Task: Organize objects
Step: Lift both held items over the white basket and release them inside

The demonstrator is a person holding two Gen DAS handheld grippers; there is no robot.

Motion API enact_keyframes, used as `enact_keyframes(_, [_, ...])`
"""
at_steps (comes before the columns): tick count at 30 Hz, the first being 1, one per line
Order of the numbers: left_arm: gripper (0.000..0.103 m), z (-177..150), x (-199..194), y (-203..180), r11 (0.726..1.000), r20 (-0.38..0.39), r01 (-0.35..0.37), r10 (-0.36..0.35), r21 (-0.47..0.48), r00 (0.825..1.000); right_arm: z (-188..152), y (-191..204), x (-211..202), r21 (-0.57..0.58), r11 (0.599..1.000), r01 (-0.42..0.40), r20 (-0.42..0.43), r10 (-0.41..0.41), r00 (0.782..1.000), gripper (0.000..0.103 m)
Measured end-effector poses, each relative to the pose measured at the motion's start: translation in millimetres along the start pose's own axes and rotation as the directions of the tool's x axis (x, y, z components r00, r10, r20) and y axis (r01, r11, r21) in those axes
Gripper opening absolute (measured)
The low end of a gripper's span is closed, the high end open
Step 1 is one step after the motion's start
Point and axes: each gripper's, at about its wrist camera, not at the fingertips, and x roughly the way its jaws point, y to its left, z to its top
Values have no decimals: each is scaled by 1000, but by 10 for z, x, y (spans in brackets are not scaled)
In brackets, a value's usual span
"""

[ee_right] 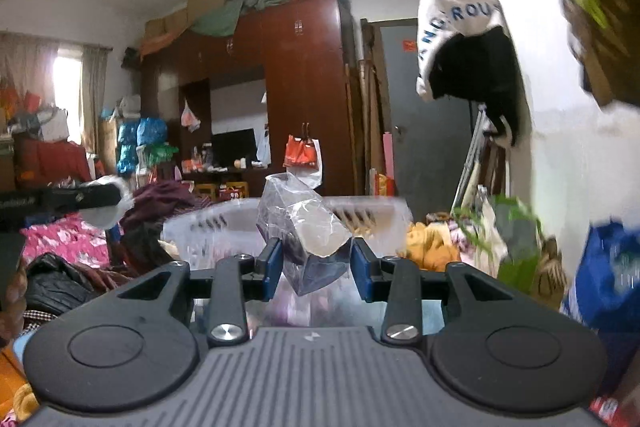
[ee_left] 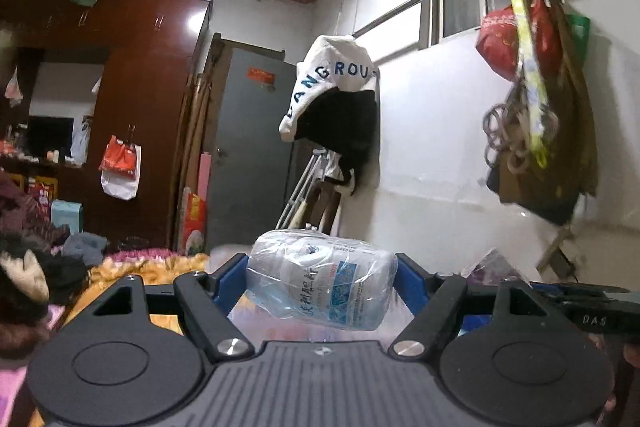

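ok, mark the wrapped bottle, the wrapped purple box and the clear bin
wrapped bottle (ee_left: 320, 277), left wrist view, on its blue-and-white label
wrapped purple box (ee_right: 304, 243), right wrist view, on its plastic-covered front
clear bin (ee_right: 208, 227), right wrist view, on its slotted rim

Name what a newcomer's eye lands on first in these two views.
The left gripper clamps a plastic-wrapped white bottle front and centre. The right gripper pinches a purple box in clear wrap above a clear plastic bin. Behind, a white-and-black jacket hangs from a rail.

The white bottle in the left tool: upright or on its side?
On its side: the white bottle, wrapped in clear plastic, lies crosswise in the left gripper.
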Motion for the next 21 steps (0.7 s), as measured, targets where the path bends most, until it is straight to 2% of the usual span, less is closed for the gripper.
enact_keyframes(1, [80,115,106,-12,1000,-8,6,-6,8,1000,143,21,127,-15,1000,6,-11,-6,1000,40])
enact_keyframes(2, [80,232,249,-28,1000,-26,9,-9,22,1000,262,40,254,-31,999,15,-20,-16,1000,40])
enact_keyframes(5, [80,362,635,-61,998,-77,-58,61,34,995,511,73,722,-70,996,48,-66,-52,996,40])
enact_keyframes(9, [80,304,1202,24,997,-206,-83,82,4,975,519,121,1272,-107,990,91,-145,-106,984,42])
enact_keyframes(11, [81,215,1384,63,995,-263,-98,91,-12,961,459,144,1389,-118,991,69,-149,-86,985,54])
enact_keyframes(13, [81,132,1397,60,995,-266,-97,95,4,959,385,187,1380,-138,987,77,-154,-98,983,96])
enact_keyframes(14, [81,101,1366,50,996,-262,-87,89,19,961,349,187,1287,-150,985,85,-136,-106,985,102])
enact_keyframes(17, [84,82,1242,-15,995,-252,-89,100,52,963,291,189,1003,-142,988,59,-82,-71,994,103])
enact_keyframes(19, [84,118,1061,-70,993,-213,-96,107,63,971,274,167,868,-98,995,28,-77,-35,996,103])
enact_keyframes(21, [89,49,764,-118,996,-185,-46,59,73,981,192,148,729,-66,998,-6,-85,0,996,103])
